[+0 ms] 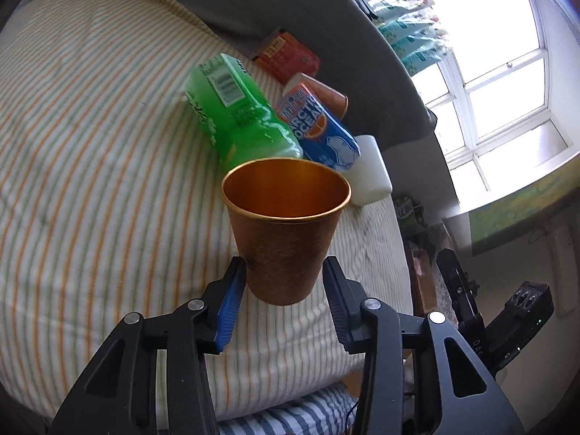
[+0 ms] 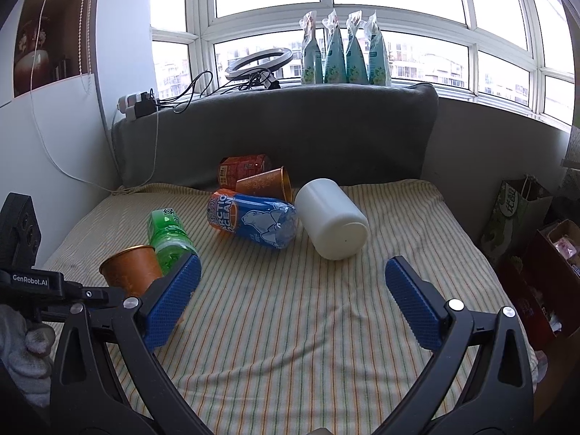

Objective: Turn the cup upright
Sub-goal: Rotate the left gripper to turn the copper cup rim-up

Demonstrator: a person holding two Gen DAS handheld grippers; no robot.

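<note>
A copper-coloured cup [image 1: 285, 232] stands upright, mouth up, on the striped cushion [image 1: 90, 181]. My left gripper [image 1: 283, 275] straddles its lower part; the blue pads sit close to its sides with small gaps, so the jaws look open. The same cup shows in the right wrist view [image 2: 130, 266], at the left behind my right gripper's left finger. My right gripper [image 2: 291, 282] is wide open and empty above the cushion. A second copper cup [image 2: 266, 183] lies on its side at the back.
A green bottle [image 1: 235, 116], a blue Arctic Ocean bottle [image 2: 253, 221], a white jar [image 2: 333, 219] and a red can [image 2: 243, 168] lie on the cushion. A grey backrest [image 2: 290, 127] stands behind. Bags [image 2: 518, 214] stand at the right.
</note>
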